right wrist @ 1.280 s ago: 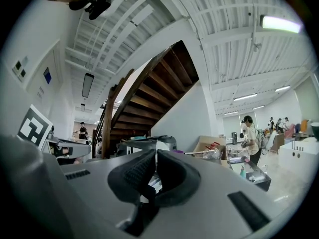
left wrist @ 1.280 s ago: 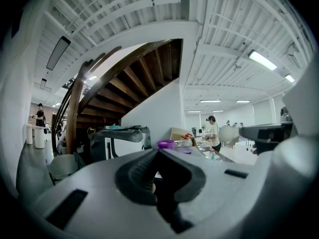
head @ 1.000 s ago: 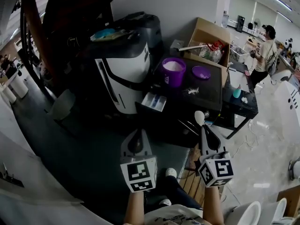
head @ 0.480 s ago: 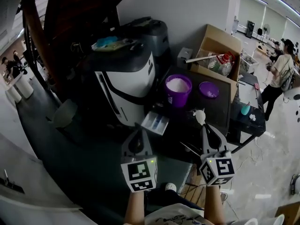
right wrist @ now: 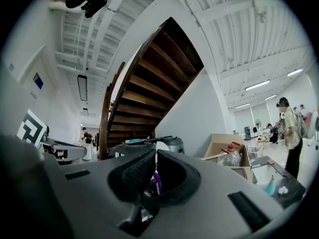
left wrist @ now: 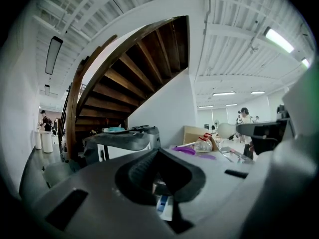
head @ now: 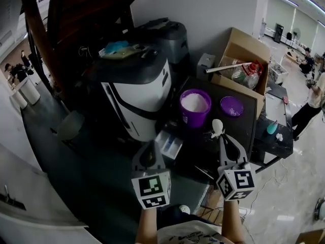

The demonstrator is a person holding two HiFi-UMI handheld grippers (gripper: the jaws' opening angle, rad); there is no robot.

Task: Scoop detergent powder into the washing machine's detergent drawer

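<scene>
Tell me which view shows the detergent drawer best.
Head view: the open detergent drawer juts out unobstructed from the front of the washing machine, and you can see down into its compartments. The left gripper view shows only a sliver of it, low in frame. The right gripper view doesn't show it clearly.

Our left forearm (head: 146,226) and right forearm (head: 229,222) rise from 6 o'clock in the head view. Our left gripper (head: 148,147) points to 12 o'clock, jaws together on nothing. Our right gripper (head: 222,140), at its 3 o'clock, tilts slightly toward 11 o'clock, jaws closed on a white scoop (head: 217,127).
</scene>
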